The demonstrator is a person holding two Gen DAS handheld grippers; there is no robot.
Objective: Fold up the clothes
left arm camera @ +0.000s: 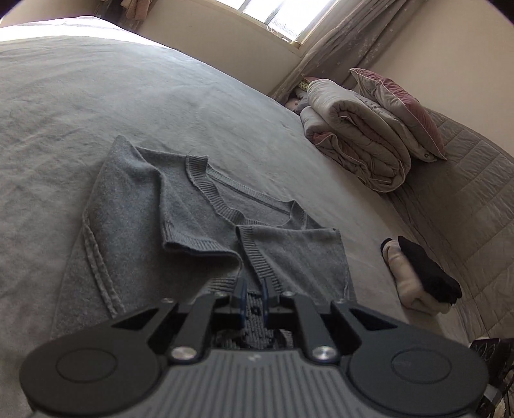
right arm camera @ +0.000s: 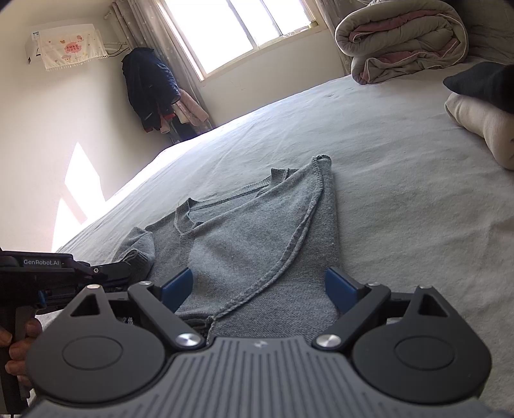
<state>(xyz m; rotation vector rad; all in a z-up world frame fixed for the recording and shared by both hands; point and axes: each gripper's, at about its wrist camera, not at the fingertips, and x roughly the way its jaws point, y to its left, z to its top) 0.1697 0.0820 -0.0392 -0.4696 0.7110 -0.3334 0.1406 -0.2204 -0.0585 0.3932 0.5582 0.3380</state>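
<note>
Knitwear is lying limp on the bed (right arm camera: 401,205); grey sweater (right arm camera: 257,244) is wanting hem-corner holds; left gripper (left arm camera: 253,294) fingers are nearly clenched around its ribbed edge; right gripper (right arm camera: 260,289) fingers are spread, empty.

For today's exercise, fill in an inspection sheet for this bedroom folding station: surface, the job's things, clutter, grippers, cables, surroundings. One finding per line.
Surface: grey bedsheet, lightly creased.
Job's things: grey knitted sweater lying flat, both sleeves folded across its body.
Clutter: folded black garment on a cream one, apart from the sweater; rolled grey-and-pink quilt with a pillow on it, at the bed's far end.
Grippers: left gripper nearly closed, ribbed knit between its pads, grip unclear; right gripper open over the sweater's hem.
Cables: nothing seen.
Surroundings: bright window, curtains, dark jacket hanging in the corner.
</note>
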